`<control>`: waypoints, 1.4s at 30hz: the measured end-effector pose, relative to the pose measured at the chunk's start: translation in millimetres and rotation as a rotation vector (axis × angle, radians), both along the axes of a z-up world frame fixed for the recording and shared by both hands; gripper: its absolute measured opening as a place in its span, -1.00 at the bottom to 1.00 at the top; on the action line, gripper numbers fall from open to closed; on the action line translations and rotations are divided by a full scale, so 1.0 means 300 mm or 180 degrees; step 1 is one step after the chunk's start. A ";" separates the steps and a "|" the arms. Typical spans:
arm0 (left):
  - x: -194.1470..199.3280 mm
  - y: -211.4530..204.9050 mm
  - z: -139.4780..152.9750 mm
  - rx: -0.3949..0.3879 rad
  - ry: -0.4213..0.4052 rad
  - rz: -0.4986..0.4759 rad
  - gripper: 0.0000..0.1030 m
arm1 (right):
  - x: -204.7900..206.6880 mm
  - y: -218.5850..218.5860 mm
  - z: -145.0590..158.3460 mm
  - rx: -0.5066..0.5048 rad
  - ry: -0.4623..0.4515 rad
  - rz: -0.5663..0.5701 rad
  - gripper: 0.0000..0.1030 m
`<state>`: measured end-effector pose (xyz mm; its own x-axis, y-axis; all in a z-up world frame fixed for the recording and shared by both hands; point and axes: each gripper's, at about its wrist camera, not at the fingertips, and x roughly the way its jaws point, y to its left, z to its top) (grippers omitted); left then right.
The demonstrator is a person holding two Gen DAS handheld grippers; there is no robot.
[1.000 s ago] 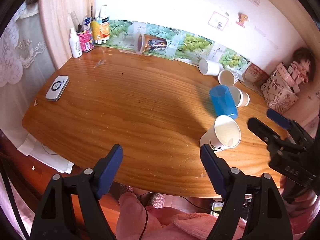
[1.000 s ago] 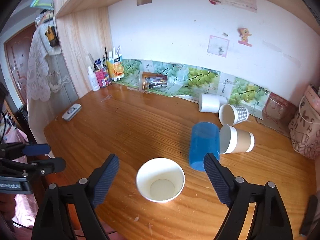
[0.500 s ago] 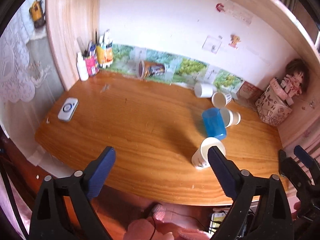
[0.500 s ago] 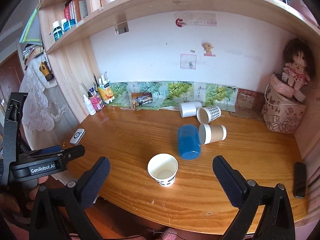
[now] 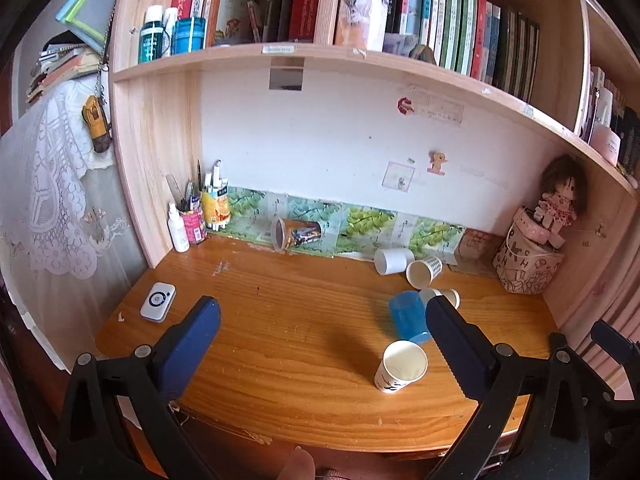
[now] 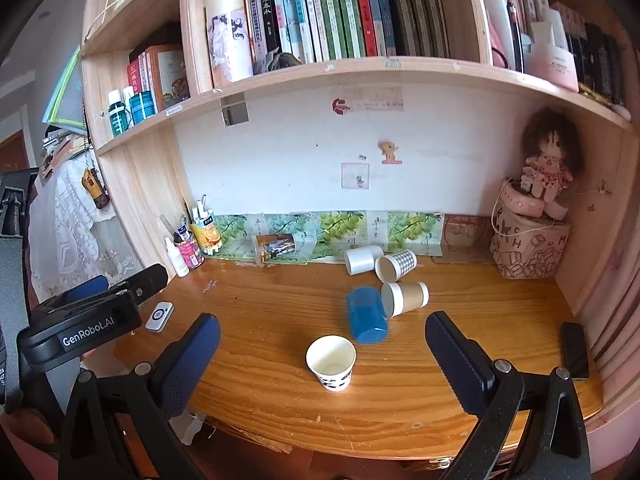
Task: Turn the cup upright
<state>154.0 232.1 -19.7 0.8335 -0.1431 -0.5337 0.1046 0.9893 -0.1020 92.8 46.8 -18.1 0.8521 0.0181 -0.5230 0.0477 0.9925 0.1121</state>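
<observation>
A white paper cup (image 6: 331, 362) with dark print stands upright near the desk's front edge; it also shows in the left wrist view (image 5: 401, 365). Behind it a blue plastic cup (image 6: 366, 314) lies on its side, next to a brown-sleeved cup (image 6: 404, 298), a checked cup (image 6: 395, 265) and a plain white cup (image 6: 361, 259), all lying down. My right gripper (image 6: 322, 344) is open and empty, held back in front of the desk. My left gripper (image 5: 320, 338) is open and empty, also back from the desk.
The wooden desk (image 6: 280, 312) has a clear printed cup (image 6: 276, 247) lying by the back wall, a pen holder (image 6: 204, 236), a white bottle (image 6: 176, 258), a small white device (image 6: 159, 317), a black phone (image 6: 574, 350) and a basket with a doll (image 6: 528, 248). Bookshelves hang above.
Both grippers have pulled back and up from the desk, away from the upright white cup. The cups have not moved.
</observation>
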 end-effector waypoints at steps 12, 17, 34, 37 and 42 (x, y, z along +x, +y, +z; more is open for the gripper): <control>-0.122 -0.025 0.053 0.0014 -0.0476 -0.0164 0.99 | -0.123 -0.039 -0.007 0.0218 -0.0133 -0.0492 0.99; -0.136 -0.044 0.060 -0.0004 -0.0540 -0.0295 0.99 | -0.154 -0.046 -0.001 0.0138 -0.0247 -0.0602 0.99; -0.152 -0.046 0.071 0.0128 -0.0645 -0.0145 0.99 | -0.150 -0.024 0.041 -0.0098 -0.0523 -0.0549 0.99; -0.150 -0.052 0.072 0.0142 -0.0654 -0.0149 0.99 | -0.150 -0.025 0.041 -0.0102 -0.0522 -0.0562 0.99; -0.143 -0.060 0.078 0.0166 -0.0681 -0.0182 0.99 | -0.140 -0.030 0.045 -0.0103 -0.0508 -0.0593 0.99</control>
<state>111.0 214.1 3.8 0.9198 -0.1703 -0.3534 0.1744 0.9845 -0.0204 50.9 37.7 -4.7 0.9111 -0.1618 -0.3791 0.2146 0.9714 0.1012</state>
